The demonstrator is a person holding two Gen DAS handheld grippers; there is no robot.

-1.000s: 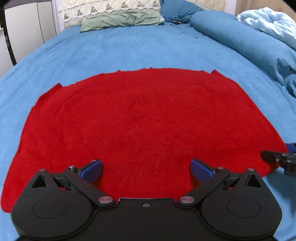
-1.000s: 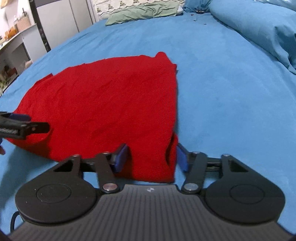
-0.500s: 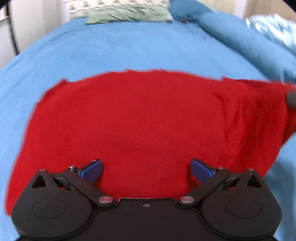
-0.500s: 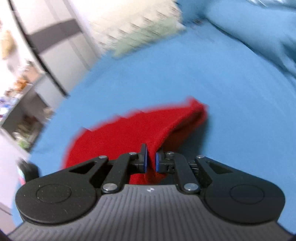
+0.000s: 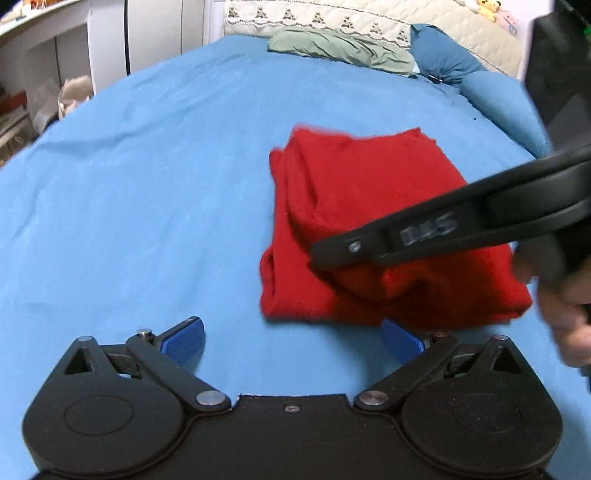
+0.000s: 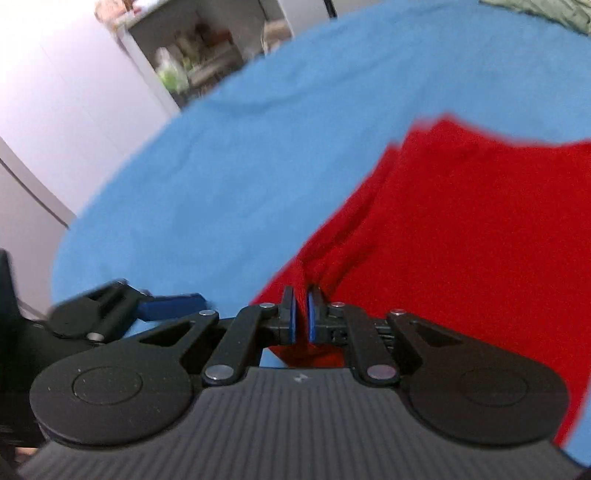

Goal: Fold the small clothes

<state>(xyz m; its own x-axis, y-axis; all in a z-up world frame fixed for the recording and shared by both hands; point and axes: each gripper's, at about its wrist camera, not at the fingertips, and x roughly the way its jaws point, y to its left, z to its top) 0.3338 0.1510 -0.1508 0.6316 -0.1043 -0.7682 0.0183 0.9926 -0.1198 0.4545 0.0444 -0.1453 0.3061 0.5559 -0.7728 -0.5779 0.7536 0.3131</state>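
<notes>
A red knit garment (image 5: 354,206) lies folded over on the blue bed sheet (image 5: 147,192), right of centre in the left wrist view. My left gripper (image 5: 291,341) is open and empty just in front of its near edge. My right gripper (image 6: 301,317) is shut on a pinch of the red garment (image 6: 461,229) at its left edge. The right gripper also shows in the left wrist view (image 5: 461,221), reaching in from the right over the garment. The left gripper's blue fingertip (image 6: 170,304) shows at the left of the right wrist view.
A green cloth (image 5: 343,48), a blue pillow (image 5: 443,59) and a quilted headboard (image 5: 332,18) lie at the far end of the bed. White cabinets (image 5: 74,40) and a cluttered shelf (image 6: 192,55) stand past the bed's left side.
The right gripper shut on the garment's right edge and carried it over to the left, folding the flat red garment in half. The left gripper pulled back off the garment, still open.
</notes>
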